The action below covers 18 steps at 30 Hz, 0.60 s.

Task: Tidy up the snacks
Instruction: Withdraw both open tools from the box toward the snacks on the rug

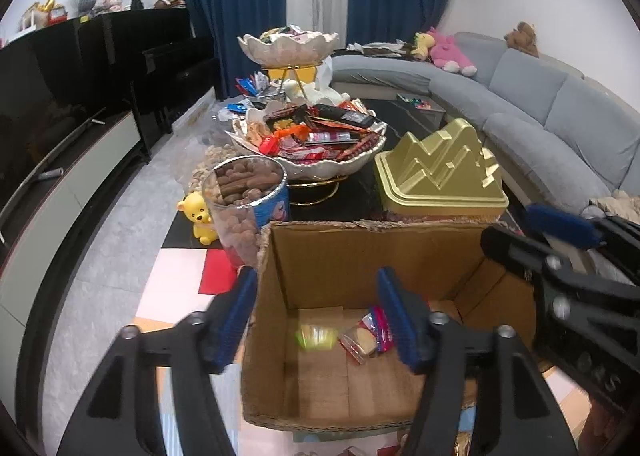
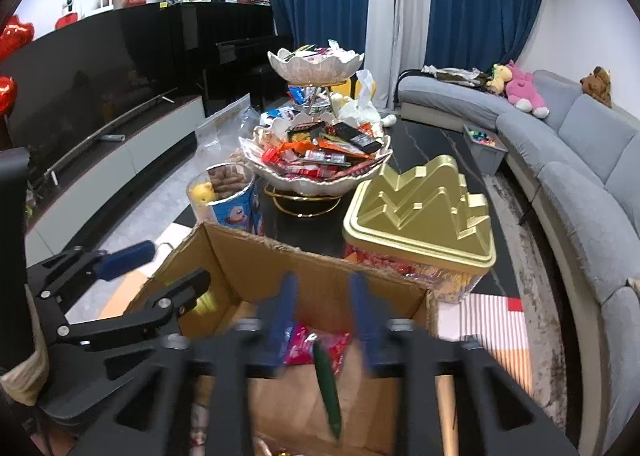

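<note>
An open cardboard box (image 1: 320, 256) (image 2: 256, 260) stands in front of me. My left gripper (image 1: 318, 308) hangs over it, blue pads wide apart, nothing between them. Below it on the box floor lie a blurred yellow-green snack (image 1: 316, 337) and a red biscuit packet (image 1: 362, 340). My right gripper (image 2: 326, 308) is open above the same box. Under its jaws are a red packet (image 2: 304, 348) and a thin green stick packet (image 2: 326, 384), free of the pads. A two-tier shell bowl (image 1: 336, 169) (image 2: 304, 183) piled with snacks stands behind the box.
A gold mountain-shaped tin (image 1: 440, 175) (image 2: 420, 207) sits right of the bowl. A clear jar of brown snacks (image 1: 248, 191) (image 2: 228, 191) and a yellow bear figure (image 1: 198, 215) stand left. A grey sofa (image 1: 540, 103) curves along the right, a TV unit (image 1: 60, 175) along the left.
</note>
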Tool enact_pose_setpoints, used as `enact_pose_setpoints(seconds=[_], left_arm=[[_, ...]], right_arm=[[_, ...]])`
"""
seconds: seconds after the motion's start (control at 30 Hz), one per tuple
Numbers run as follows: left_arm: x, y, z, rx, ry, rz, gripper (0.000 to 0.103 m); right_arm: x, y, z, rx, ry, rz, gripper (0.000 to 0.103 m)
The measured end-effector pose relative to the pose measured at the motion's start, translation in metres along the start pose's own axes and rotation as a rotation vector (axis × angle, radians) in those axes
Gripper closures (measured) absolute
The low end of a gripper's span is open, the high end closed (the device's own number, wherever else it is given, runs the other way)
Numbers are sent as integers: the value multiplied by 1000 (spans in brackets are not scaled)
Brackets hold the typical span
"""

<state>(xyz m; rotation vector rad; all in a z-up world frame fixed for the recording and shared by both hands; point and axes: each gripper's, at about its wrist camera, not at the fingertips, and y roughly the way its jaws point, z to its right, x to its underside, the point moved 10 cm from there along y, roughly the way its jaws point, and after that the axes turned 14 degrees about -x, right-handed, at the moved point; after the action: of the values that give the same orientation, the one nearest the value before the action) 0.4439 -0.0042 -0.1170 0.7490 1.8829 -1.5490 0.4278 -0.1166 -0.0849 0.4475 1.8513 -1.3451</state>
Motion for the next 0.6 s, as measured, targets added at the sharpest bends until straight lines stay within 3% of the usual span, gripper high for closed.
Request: enact_pose_setpoints(seconds=[0.1,0.33,0.6], left_arm=[[-2,-3,-7,-5,-17,0,29],[-11,-24,-17,-34,-33,39,16],[-19,-58,-23,-48,-36,89,15]], right_arm=[[-5,-9,3,22,2,25,28],[-10,-28,5,49,16,47,27],[-17,-63,2,67,30,96,27]])
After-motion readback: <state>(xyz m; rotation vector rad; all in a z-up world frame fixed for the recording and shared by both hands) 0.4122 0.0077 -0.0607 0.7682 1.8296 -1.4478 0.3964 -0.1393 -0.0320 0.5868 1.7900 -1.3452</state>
